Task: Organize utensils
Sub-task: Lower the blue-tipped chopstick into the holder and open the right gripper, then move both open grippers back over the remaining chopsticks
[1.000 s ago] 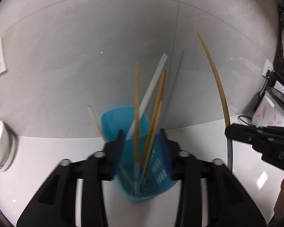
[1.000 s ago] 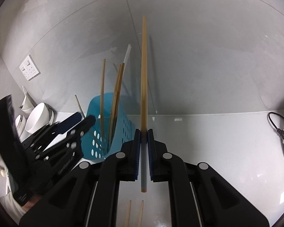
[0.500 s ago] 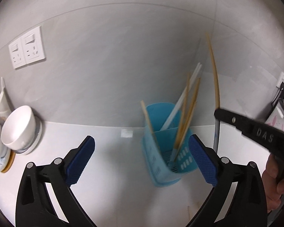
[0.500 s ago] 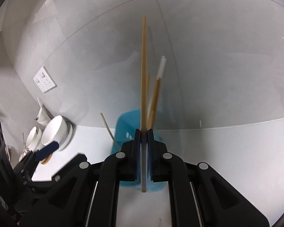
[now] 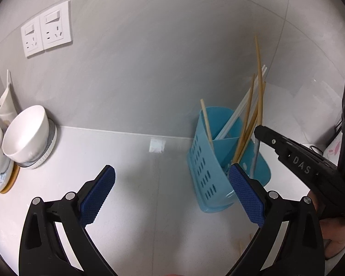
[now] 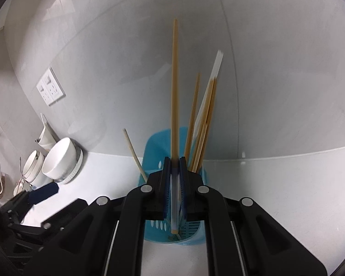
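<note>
A blue perforated utensil holder (image 5: 209, 161) stands on the white counter by the wall and holds several wooden chopsticks and a white one. It also shows in the right wrist view (image 6: 154, 147). My right gripper (image 6: 175, 161) is shut on a long chopstick (image 6: 174, 87), wooden above and pale grey below, held upright with its lower end inside the holder's right compartment. From the left wrist view my right gripper (image 5: 260, 130) is above the holder. My left gripper (image 5: 170, 184) is wide open and empty, left of the holder.
White bowls (image 5: 27, 133) are stacked at the left against the wall, also in the right wrist view (image 6: 62, 158). A double wall socket (image 5: 46, 34) is above them. A white appliance with a pink pattern (image 5: 333, 147) sits at the far right.
My left gripper let go of the holder, opened wide and drew back to the left. My right gripper carried the chopstick over the holder and lowered its end into it.
</note>
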The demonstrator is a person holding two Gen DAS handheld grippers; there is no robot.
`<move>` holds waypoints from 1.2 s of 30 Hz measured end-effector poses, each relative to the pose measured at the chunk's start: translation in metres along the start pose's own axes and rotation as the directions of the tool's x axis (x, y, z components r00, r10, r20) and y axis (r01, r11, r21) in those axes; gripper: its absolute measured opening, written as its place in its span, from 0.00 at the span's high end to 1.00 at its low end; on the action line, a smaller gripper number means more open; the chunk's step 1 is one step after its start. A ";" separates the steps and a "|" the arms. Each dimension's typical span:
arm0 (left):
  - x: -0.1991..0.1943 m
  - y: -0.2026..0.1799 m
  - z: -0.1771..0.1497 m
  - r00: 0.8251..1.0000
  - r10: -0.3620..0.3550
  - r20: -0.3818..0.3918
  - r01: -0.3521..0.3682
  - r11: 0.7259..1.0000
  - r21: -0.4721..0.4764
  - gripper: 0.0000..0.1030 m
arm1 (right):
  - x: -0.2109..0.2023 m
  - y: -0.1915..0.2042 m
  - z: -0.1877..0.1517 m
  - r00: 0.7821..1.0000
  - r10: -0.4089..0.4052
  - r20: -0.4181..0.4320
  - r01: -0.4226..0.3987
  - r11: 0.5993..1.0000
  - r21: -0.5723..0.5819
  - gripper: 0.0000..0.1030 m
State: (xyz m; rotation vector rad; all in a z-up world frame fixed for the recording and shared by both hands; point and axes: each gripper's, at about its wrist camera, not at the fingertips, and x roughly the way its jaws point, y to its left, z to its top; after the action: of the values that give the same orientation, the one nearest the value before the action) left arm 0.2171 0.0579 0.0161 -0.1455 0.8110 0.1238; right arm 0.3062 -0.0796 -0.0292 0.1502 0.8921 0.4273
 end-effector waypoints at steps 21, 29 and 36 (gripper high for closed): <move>-0.013 0.003 -0.015 0.999 -0.042 -0.020 0.041 0.998 -0.050 0.06 | -0.033 0.001 -0.012 0.984 -0.175 -0.016 0.173 0.982 -0.074 0.32; -0.031 -0.011 -0.034 0.997 -0.061 -0.052 0.059 0.997 -0.043 0.06 | -0.076 -0.013 -0.029 0.978 -0.209 -0.026 0.207 0.976 -0.069 0.07; -0.032 -0.031 -0.067 0.988 -0.069 -0.135 0.064 0.997 -0.037 0.06 | -0.103 -0.041 -0.061 0.959 -0.262 -0.110 0.257 0.965 -0.057 0.07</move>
State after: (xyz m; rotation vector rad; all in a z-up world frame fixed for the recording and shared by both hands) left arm 0.1520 0.0142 -0.0037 -0.2131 0.9394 0.0647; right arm 0.2143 -0.1632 -0.0050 -0.0319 1.0022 0.2103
